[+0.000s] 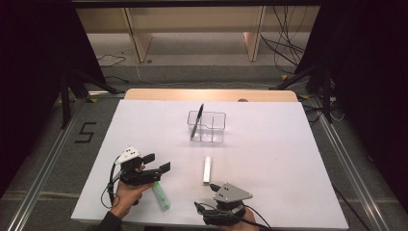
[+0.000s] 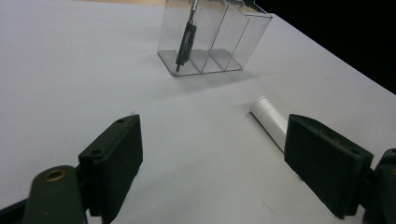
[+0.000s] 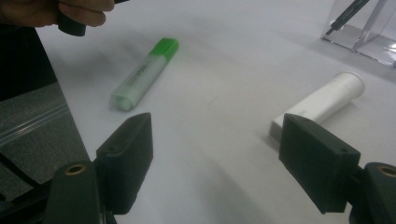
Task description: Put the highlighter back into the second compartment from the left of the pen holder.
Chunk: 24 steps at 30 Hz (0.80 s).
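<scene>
A white table (image 1: 269, 144) carries a clear three-compartment organizer (image 1: 208, 126) toward 12 o'clock from the centre, with a black pen (image 1: 197, 121) leaning tilted in its left compartment, tip down. Near the table's centre, a little toward 6 o'clock, a white tube-shaped marker (image 1: 207, 169) lies flat, pointing along the 12-to-6 line. A green highlighter (image 1: 161, 196) lies at about 7 o'clock near the front edge.

The left gripper (image 1: 156, 162), held in the left hand (image 1: 126, 192), hovers just above the highlighter's far end with its jaws spread wide and nothing between them; it points toward 2 o'clock. The right gripper (image 3: 212, 154), at 6 o'clock by the front edge, also has its jaws wide apart and empty, with the white marker lying just ahead toward 12 o'clock.
</scene>
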Tool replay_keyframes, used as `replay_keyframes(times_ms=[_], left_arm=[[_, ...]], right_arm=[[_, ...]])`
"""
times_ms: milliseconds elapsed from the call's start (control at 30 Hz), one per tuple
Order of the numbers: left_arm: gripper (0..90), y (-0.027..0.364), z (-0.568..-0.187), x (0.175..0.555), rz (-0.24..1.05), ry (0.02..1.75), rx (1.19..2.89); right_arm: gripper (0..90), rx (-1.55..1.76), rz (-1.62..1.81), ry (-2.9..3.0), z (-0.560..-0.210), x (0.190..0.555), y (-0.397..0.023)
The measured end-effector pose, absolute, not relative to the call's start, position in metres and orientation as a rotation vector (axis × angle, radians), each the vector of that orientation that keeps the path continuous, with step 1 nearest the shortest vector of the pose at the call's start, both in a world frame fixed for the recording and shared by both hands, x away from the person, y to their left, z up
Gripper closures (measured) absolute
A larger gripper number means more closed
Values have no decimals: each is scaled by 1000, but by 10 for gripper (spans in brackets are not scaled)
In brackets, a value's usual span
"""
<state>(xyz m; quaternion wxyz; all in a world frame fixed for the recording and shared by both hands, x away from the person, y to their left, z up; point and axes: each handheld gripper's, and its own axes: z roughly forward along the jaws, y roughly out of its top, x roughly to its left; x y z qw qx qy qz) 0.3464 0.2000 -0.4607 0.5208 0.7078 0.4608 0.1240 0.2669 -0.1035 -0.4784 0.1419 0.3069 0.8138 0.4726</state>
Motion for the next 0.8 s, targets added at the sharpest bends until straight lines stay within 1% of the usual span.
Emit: replay_keyframes(times_ms=[267, 800], left_arm=[[194, 208, -461, 342, 319, 1128, 1679], [192, 217, -463, 336, 361, 1162, 1638]], right_arm=[[270, 858, 1356, 2374, -481, 269, -87], [271, 747, 1320, 2438, -485, 268, -26]])
